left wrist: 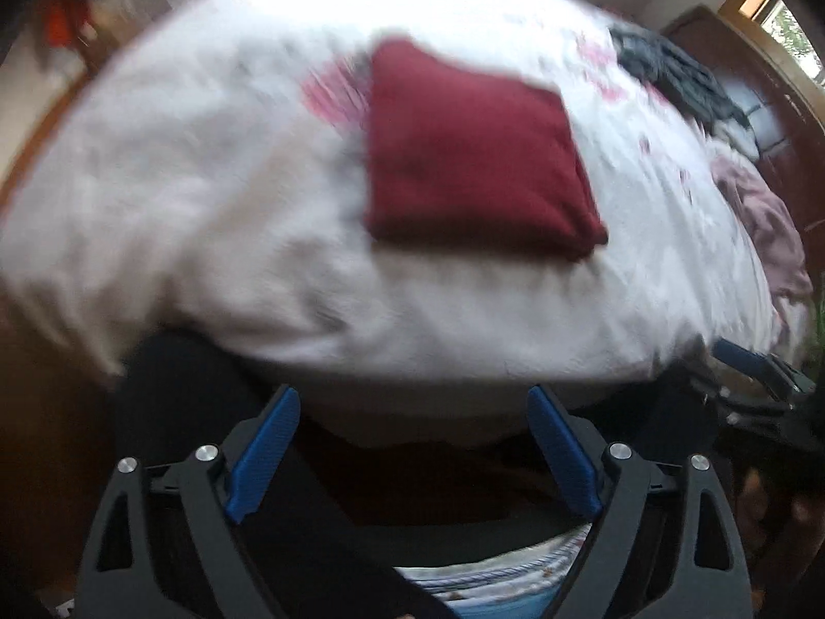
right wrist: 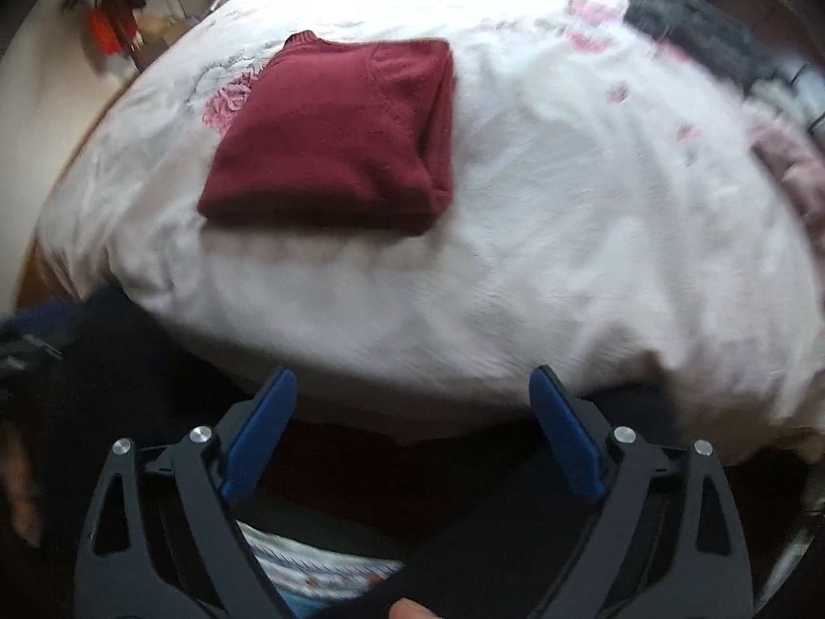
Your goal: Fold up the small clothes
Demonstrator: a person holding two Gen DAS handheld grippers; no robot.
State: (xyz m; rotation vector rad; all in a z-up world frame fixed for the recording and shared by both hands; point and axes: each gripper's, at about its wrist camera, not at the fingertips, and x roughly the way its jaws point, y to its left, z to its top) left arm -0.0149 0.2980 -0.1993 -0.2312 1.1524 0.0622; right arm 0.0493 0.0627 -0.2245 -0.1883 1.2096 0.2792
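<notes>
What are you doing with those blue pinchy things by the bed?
A person holds a gripper in each hand to fold small clothes. Right now the left gripper and the right gripper are both open and hold nothing, back at the near edge of the white bed cover. The dark red sweater lies folded on the bed. More clothes are piled at the far right.
</notes>
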